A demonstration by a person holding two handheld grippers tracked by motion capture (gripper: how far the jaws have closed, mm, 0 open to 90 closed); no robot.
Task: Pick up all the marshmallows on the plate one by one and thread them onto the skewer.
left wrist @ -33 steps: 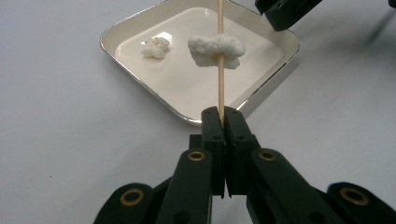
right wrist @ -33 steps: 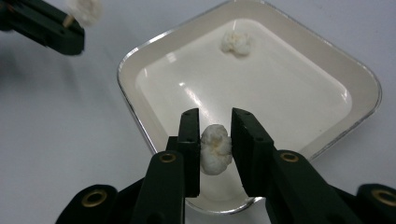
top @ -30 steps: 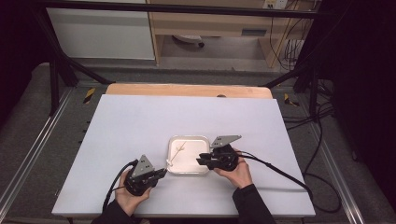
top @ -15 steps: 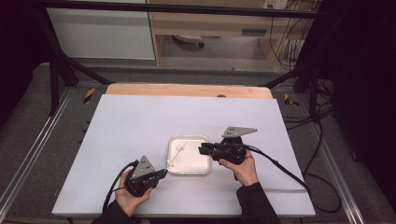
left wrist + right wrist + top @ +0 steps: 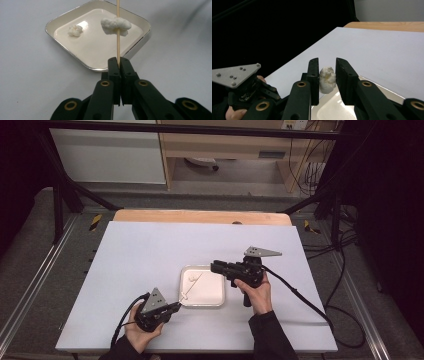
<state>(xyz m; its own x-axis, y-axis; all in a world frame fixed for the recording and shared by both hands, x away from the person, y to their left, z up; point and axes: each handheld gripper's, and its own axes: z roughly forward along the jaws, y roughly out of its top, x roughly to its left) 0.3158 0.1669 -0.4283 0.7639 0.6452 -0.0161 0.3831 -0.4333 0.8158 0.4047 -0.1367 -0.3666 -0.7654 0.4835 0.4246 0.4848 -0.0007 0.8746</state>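
A white square tray [image 5: 212,292] sits mid-table. My left gripper [image 5: 119,61] is shut on a thin wooden skewer [image 5: 117,42] that points out over the tray [image 5: 100,50]. A white puffy piece like popcorn [image 5: 112,24] is threaded on the skewer. A second, smaller white piece [image 5: 75,30] lies loose in the tray. My right gripper [image 5: 327,63] is held above the tray's far right edge [image 5: 216,266], shut on another white puffy piece [image 5: 327,79]. In the high view the left gripper [image 5: 175,307] is at the tray's near left corner.
The white table top [image 5: 150,250] spreads wide around the tray, with a wooden strip [image 5: 200,216] along its far edge. Cables [image 5: 300,297] trail from the right gripper off the table's right side. Seen from the right gripper view, the left gripper's grey plate [image 5: 235,75] is low and left.
The right gripper has lifted off the tray and drawn back to the right with a white piece between its jaws. The left gripper and skewer have stayed put.
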